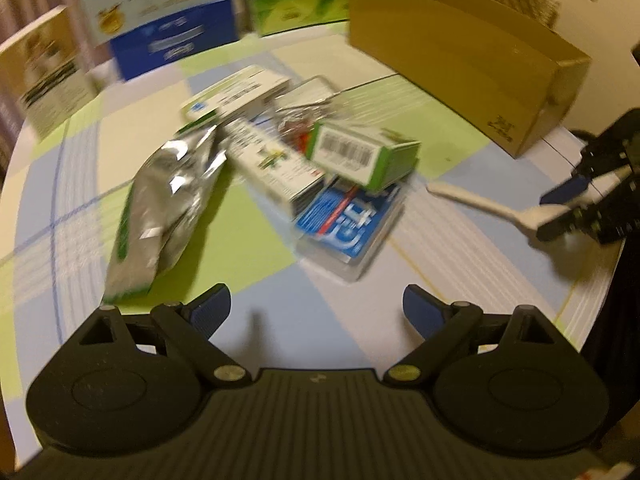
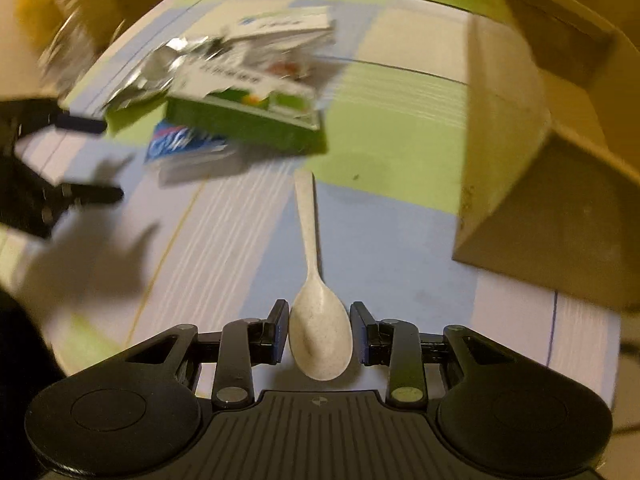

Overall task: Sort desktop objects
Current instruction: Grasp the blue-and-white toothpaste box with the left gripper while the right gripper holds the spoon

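Note:
My right gripper (image 2: 320, 336) is shut on the bowl of a cream plastic spoon (image 2: 318, 320), its handle pointing forward over the table. In the left wrist view the right gripper (image 1: 568, 208) holds the spoon (image 1: 480, 202) at the right. My left gripper (image 1: 316, 312) is open and empty, just short of a pile: a silver foil pouch (image 1: 160, 208), a long white box (image 1: 276, 164), a green-edged box with a barcode (image 1: 360, 156) and a blue packet (image 1: 348, 220). The pile also shows in the right wrist view (image 2: 248, 120).
An open brown cardboard box (image 1: 460, 60) stands at the back right; it is close on the right in the right wrist view (image 2: 540, 180). Blue, green and tan boxes (image 1: 172, 40) line the table's far edge. The checked tablecloth (image 1: 280, 320) covers the round table.

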The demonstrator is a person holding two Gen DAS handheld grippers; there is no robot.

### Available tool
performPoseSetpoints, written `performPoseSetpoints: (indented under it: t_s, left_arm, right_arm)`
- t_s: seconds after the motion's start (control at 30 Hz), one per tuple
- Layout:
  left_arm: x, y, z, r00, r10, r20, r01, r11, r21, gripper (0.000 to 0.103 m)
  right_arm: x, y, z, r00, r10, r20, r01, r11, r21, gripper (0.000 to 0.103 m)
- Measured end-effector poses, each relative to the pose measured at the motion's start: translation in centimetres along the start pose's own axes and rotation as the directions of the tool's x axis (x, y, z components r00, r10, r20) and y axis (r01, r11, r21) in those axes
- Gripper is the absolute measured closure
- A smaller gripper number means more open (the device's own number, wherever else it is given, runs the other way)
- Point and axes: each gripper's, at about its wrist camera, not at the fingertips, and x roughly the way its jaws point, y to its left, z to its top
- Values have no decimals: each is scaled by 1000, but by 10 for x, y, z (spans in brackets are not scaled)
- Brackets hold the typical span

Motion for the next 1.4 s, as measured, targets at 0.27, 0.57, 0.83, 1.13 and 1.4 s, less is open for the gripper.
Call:
performPoseSetpoints:
  t_s: [0.27, 0.57, 0.83, 1.13, 1.4]
  left_arm:
    - [36, -9, 20, 999, -40, 8, 39, 992, 123, 26]
    - [52, -11, 28, 999, -23, -46, 27, 995, 97, 46]
    - [27, -30, 6, 993, -5, -118, -4, 997, -71, 49]
    - [19, -47, -5, 997, 14, -81, -21, 995, -96, 37]
    - [32, -54, 4, 995, 33, -92, -39, 997, -68, 51]
  right_arm:
    - [10, -1, -1, 997, -7, 79, 0, 996, 90, 72]
    - [9, 4, -12, 992, -20, 123, 8, 996, 93, 65]
    - [5, 13, -27, 988, -44, 147, 31, 996, 89, 61]
    - [7, 15, -29, 983, -70, 169, 56, 995, 88, 61]
    - [7, 19, -30, 980, -84, 182, 73, 995, 70, 73]
